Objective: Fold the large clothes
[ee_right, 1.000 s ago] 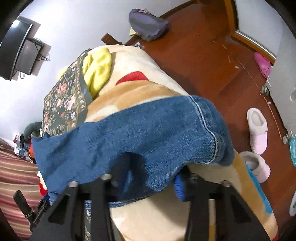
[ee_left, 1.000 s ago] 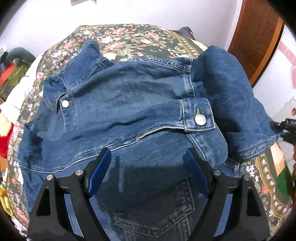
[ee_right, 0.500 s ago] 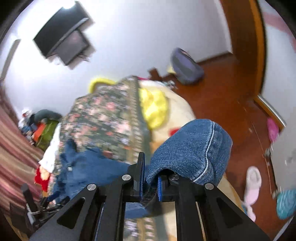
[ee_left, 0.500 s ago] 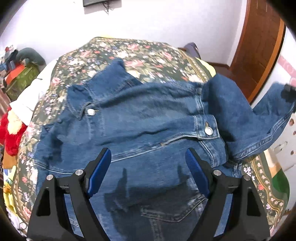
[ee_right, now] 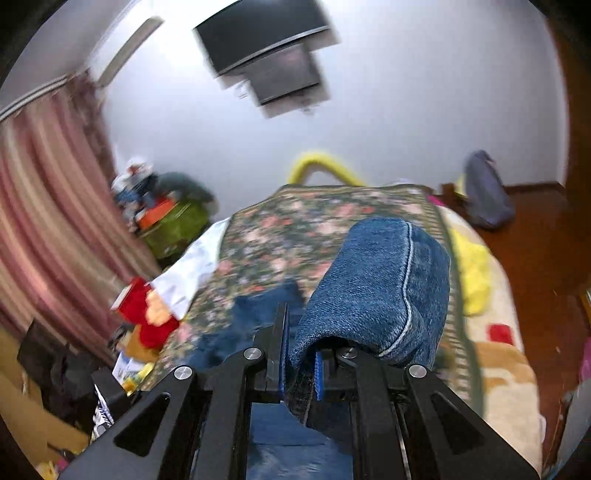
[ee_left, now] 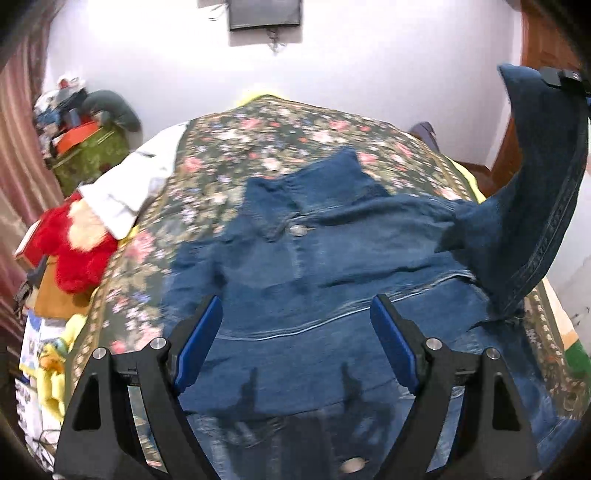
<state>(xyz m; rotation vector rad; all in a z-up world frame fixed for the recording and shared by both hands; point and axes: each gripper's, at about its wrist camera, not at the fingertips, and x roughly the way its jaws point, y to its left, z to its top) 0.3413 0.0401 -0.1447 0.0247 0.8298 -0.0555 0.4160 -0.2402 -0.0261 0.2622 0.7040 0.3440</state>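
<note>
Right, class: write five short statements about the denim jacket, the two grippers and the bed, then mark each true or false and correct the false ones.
1. The right gripper is shut on a sleeve of the denim jacket. True.
2. The left gripper grips the jacket's collar. False: its jaws stand open with nothing between them, above the jacket's lower part.
3. The jacket lies on a floral bedspread. True.
4. The held sleeve lies flat on the bed. False: it is lifted up at the right side of the left wrist view.
5. A screen is mounted on the wall beyond the bed. True.
</note>
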